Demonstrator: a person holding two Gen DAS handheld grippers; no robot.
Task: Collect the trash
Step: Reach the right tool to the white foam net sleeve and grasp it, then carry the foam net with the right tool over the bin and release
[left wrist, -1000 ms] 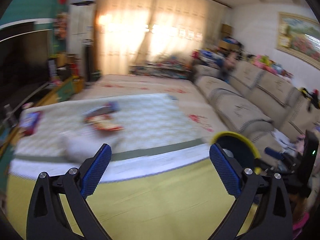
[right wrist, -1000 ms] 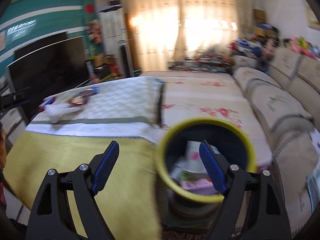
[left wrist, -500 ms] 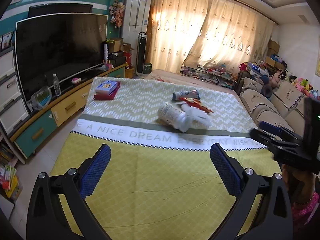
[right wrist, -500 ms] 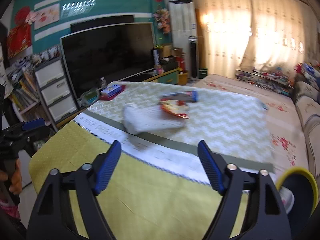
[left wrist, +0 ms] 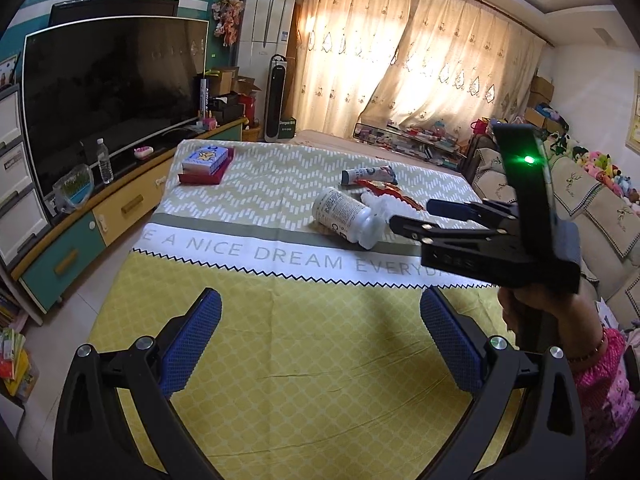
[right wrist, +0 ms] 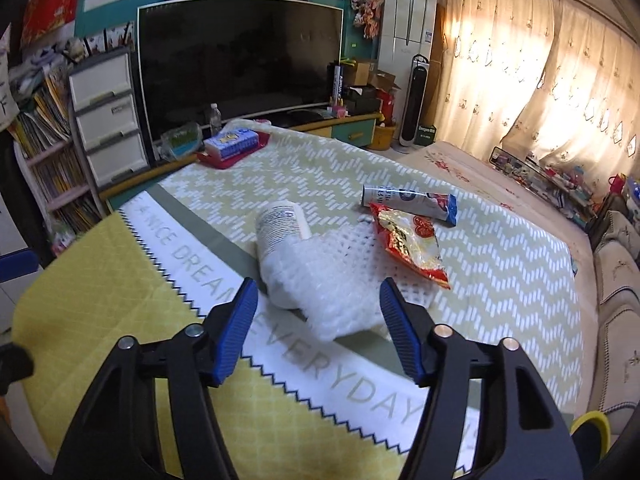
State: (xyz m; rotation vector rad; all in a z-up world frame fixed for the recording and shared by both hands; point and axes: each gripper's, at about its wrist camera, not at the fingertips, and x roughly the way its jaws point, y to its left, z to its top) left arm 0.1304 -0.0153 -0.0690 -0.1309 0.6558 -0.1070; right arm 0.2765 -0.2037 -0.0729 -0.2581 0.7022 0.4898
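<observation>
White bottle (right wrist: 280,236) lying, cap twd cam | R tongs (right wrist: 316,312) closing, empty | L tongs (left wrist: 320,324) open

Dark television (left wrist: 116,80) on a low cabinet (left wrist: 100,216); water bottle (left wrist: 105,160) just before the screen; tower fan (left wrist: 276,102) right of it; boxed set (left wrist: 206,164) on the tablecloth (left wrist: 304,360) nearby
</observation>
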